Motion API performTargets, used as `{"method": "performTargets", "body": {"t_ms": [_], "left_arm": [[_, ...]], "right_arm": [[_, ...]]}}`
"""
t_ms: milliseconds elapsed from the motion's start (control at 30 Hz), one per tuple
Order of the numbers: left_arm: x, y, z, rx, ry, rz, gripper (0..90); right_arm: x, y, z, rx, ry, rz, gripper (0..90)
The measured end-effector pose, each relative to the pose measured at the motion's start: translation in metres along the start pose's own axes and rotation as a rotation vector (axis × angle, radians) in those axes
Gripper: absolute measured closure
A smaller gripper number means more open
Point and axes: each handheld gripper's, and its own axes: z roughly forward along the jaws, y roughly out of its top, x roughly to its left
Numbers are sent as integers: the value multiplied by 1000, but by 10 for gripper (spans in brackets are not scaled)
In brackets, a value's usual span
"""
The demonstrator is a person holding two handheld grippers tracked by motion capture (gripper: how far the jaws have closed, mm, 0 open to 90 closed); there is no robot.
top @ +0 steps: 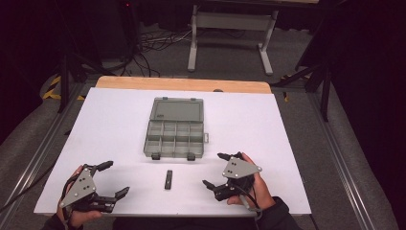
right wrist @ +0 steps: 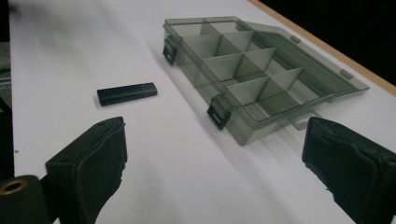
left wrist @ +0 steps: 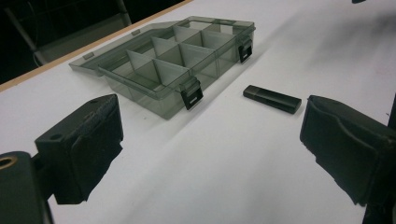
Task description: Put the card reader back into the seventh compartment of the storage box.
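Both tools, left tool and right tool, gape wide, holding nothing.

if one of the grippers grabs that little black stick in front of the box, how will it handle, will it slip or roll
The stick looks like a rigid, flat-sided bar, so it probably won't roll or bend. It is small and likely light. It lies flat on the smooth table, so a nudge may slide it, and its low profile could make pinching fiddly.
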Motion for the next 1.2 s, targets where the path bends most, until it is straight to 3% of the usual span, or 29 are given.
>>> {"method": "performTargets", "body": {"t_ms": [433,1000,1200], "left_arm": [[-1,-1,2,5,-3,3,69],[-2,-4,1,19,-7,5,70],[-2,-4,1,24,-12,11,71]], "right_arm": [[11,19,49,87,158,-38,78],[31,33,98,150,291,-74,85],[38,35,115,204,337,-104,94]]}}
